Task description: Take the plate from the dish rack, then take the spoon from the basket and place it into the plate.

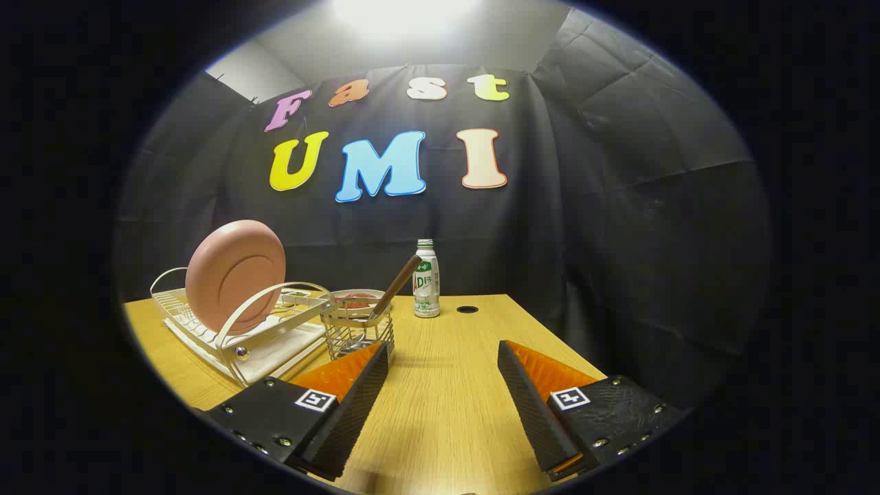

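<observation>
Gripper view: gripper agape; one plate.

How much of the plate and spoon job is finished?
Nothing looks done yet. The pink plate stands on edge in the dish rack. The spoon leans in the wire basket, just ahead of the fingers. The claw is open over the bare table, holding nothing. Left: lift out the plate, then put the spoon in it.

recording booth, black cloth wall, wooden table
</observation>
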`<state>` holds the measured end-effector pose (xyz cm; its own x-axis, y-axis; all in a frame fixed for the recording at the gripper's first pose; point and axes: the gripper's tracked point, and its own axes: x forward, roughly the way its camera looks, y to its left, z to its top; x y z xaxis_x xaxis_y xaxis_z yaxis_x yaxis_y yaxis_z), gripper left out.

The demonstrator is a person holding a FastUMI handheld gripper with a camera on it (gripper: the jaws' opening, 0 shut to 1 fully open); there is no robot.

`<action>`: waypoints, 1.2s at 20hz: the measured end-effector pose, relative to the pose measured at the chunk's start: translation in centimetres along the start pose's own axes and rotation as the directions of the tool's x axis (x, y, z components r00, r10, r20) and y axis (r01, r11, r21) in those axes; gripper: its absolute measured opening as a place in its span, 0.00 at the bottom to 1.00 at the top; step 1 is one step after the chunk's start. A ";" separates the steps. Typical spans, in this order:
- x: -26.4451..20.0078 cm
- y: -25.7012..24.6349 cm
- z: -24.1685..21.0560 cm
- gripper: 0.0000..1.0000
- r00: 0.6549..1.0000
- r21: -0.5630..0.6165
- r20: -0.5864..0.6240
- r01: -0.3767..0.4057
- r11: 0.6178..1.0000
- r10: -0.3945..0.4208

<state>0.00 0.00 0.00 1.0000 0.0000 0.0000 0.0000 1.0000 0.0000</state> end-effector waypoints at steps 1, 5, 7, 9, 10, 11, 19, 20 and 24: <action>0.6 0.0 0.0 0.98 1.000 0.002 -0.008 0.003 1.000 -0.003; 4.9 -0.3 0.2 0.98 1.000 0.004 -0.006 0.019 1.000 -0.019; 6.9 -1.1 1.0 0.98 0.999 0.010 0.017 0.041 0.999 -0.041; 8.5 -2.5 2.0 0.98 0.996 -0.008 0.042 0.085 0.996 -0.085; 8.9 -3.3 2.5 0.98 0.993 -0.015 0.054 0.103 0.995 -0.103; 8.9 -4.1 3.0 0.98 0.991 -0.019 0.062 0.122 0.992 -0.120; 1.7 -8.0 7.8 0.98 0.979 -0.078 0.072 0.199 0.977 -0.193; 0.5 -7.6 8.4 0.98 0.981 -0.077 0.066 0.190 0.979 -0.185; -3.7 -4.0 11.9 0.98 0.988 -0.067 0.062 0.147 0.987 -0.143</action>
<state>-3.70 -3.96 11.92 0.9879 -0.1425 0.0617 0.1466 0.9869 -0.0673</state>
